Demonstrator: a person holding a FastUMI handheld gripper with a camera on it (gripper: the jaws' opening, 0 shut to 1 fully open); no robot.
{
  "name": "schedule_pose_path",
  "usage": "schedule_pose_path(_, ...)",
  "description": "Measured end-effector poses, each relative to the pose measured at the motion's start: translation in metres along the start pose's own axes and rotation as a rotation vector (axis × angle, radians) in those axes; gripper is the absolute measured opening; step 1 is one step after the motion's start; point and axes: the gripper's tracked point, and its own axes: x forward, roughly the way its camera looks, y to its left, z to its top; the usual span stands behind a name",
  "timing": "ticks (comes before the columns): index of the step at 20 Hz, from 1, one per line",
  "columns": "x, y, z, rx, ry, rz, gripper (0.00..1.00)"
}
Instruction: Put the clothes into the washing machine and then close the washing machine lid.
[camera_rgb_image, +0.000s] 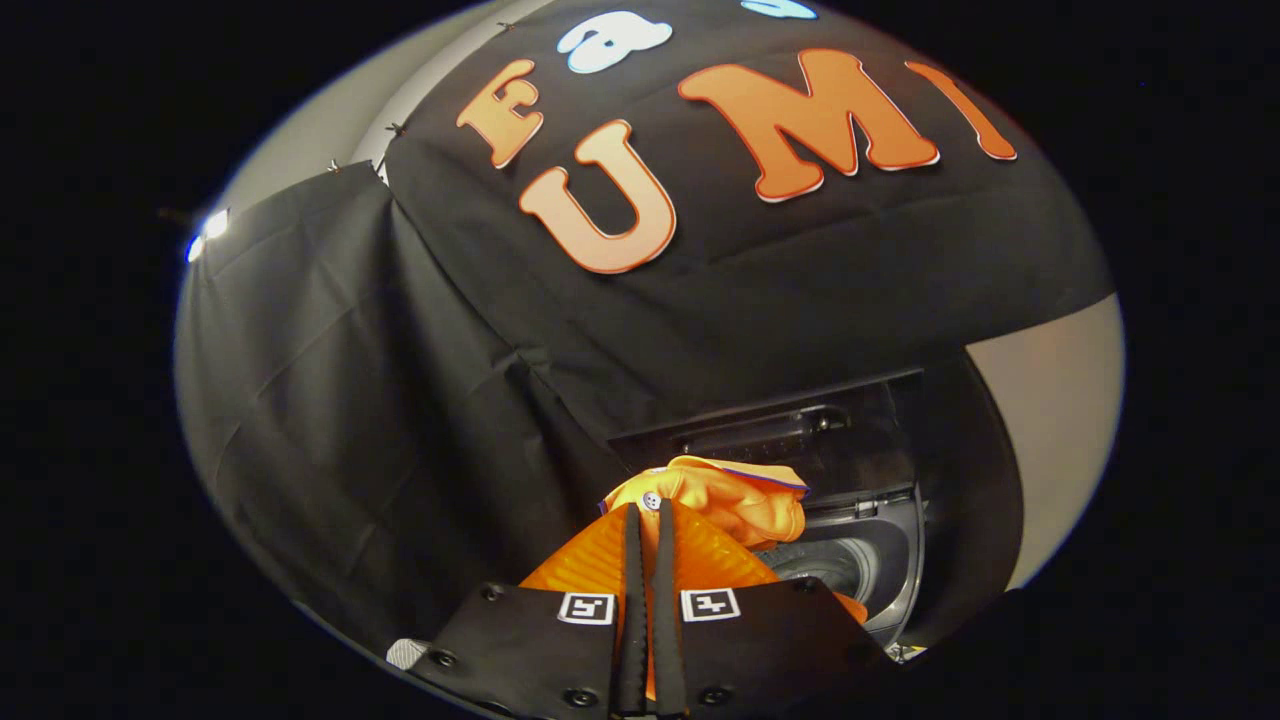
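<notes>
the gripper holds its fingers clamped on the orange garment, just short of the washing machine; loading step underway. next: carry over the open drum, release.

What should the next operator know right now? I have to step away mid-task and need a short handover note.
Tool: fingers closed together, pinching the orange garment, which hangs bunched just ahead of the tips.
Washing machine: beyond and beside the fingers, lid raised, drum opening visible below the garment.
Done: garment picked up and carried to the machine.
Left: lower it into the drum, release, then shut the lid. I cannot tell whether other clothes remain.
</notes>
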Motion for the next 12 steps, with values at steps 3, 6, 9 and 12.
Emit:
schedule_pose_path(3, 0.031, -0.018, -0.029, 0.005, 0.062, -0.052, 0.11)
schedule_pose_path(6, 0.063, -0.041, -0.057, 0.017, 0.104, -0.093, 0.11)
schedule_pose_path(9, 0.084, -0.062, -0.082, 0.047, 0.144, -0.128, 0.11)
schedule_pose_path(12, 0.103, -0.082, -0.106, 0.053, 0.168, -0.176, 0.11)
